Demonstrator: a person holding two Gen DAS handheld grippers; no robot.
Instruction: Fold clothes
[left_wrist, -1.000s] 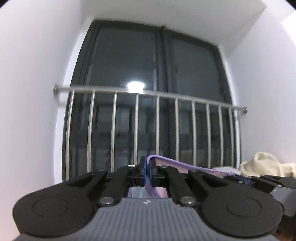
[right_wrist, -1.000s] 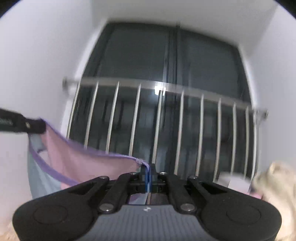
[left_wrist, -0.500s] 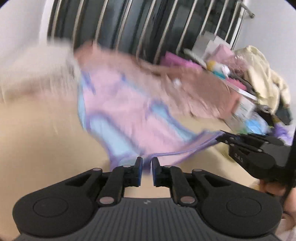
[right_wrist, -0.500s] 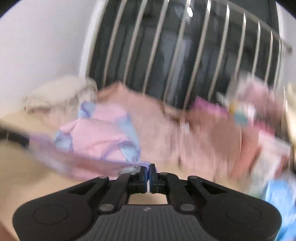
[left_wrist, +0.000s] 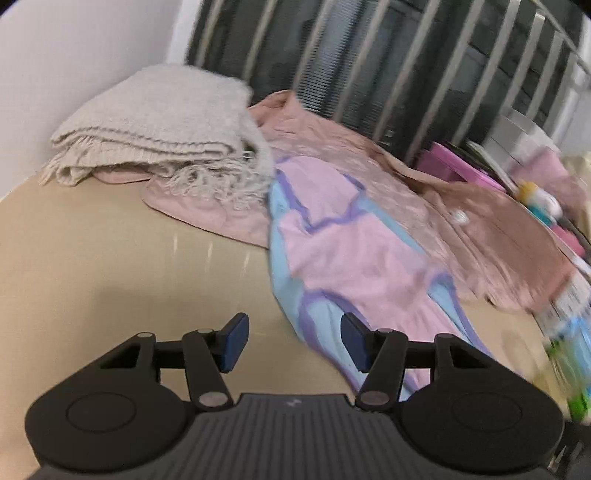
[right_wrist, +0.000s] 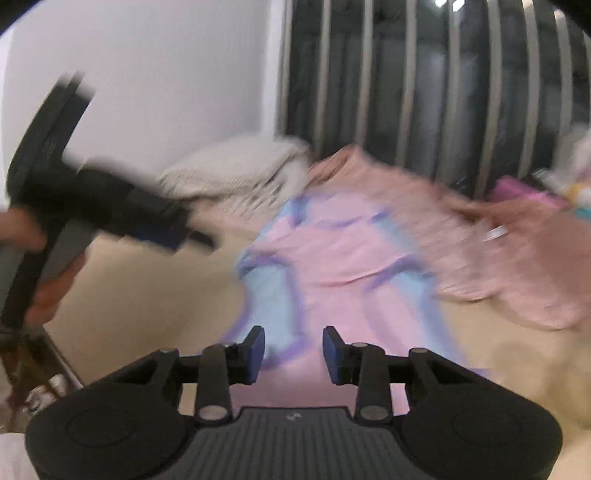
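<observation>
Window corner behind the table

Metal railing bars (left_wrist: 413, 70) front a dark window (left_wrist: 461, 55); white wall (left_wrist: 74, 48) at left, beige tabletop (left_wrist: 110, 258) below.

right gripper (right_wrist: 293, 349): jaws opening, nothing pinched, pink-and-blue garment (right_wrist: 343, 266) on beige surface (right_wrist: 140, 291) beyond pads | left gripper (right_wrist: 166, 230): upper left, blurred, held by hand (right_wrist: 44, 291) | cream blanket (right_wrist: 236, 170) behind | barred window (right_wrist: 424, 85)

Soft pastel cloth garment (left_wrist: 354, 251), fuzzy fringed knit blanket (left_wrist: 166, 136), smooth tabletop (left_wrist: 110, 258)
</observation>
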